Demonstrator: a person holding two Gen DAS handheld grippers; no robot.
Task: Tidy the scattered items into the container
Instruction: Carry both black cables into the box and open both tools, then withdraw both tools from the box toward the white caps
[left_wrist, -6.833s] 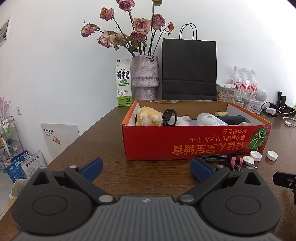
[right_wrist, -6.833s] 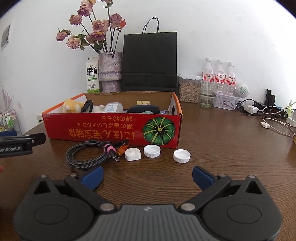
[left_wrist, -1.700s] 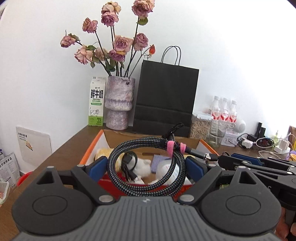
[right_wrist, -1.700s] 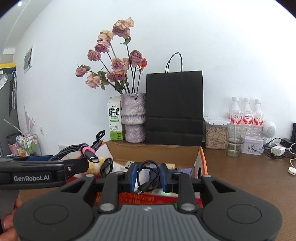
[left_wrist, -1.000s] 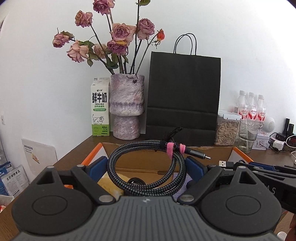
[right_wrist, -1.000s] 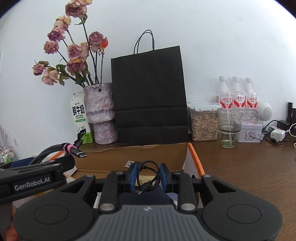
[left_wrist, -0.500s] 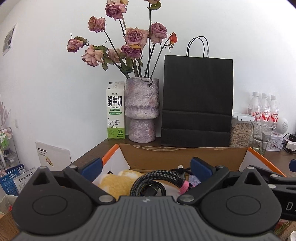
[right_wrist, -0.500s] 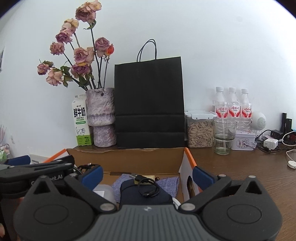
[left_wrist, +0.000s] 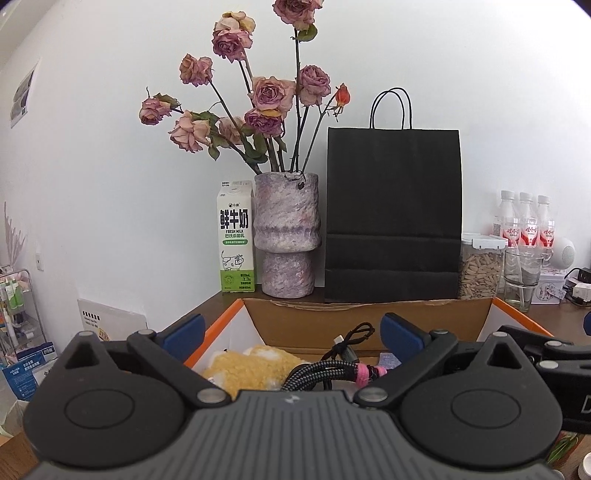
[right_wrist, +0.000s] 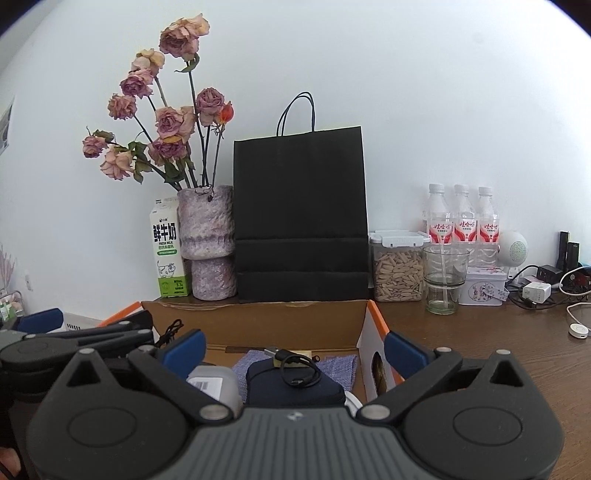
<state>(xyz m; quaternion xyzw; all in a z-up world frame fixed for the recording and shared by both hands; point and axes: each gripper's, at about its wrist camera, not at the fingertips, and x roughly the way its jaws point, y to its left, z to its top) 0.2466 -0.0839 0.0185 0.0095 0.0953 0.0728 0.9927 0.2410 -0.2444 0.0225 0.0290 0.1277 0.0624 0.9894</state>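
Left gripper (left_wrist: 290, 332) and right gripper (right_wrist: 293, 349), both spread wide and empty, above the cardboard box (left_wrist: 369, 317)
Braided cable (left_wrist: 317, 373) lies inside the box beside the yellow plush (left_wrist: 247, 371); thin black cable (right_wrist: 297, 373) rests on the dark pouch (right_wrist: 295, 387)

"鲜牛奶", "FRESH MILK" and "3.3" are being shown on the milk carton (left_wrist: 235, 236) left of centre; red bottle labels (right_wrist: 462, 227) at right are being rendered too small for reading

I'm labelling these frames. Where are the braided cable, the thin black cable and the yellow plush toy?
braided cable (left_wrist: 317, 373), left wrist view, coil's braided strands.
thin black cable (right_wrist: 300, 372), right wrist view, its loop.
yellow plush toy (left_wrist: 247, 371), left wrist view, fuzzy body.
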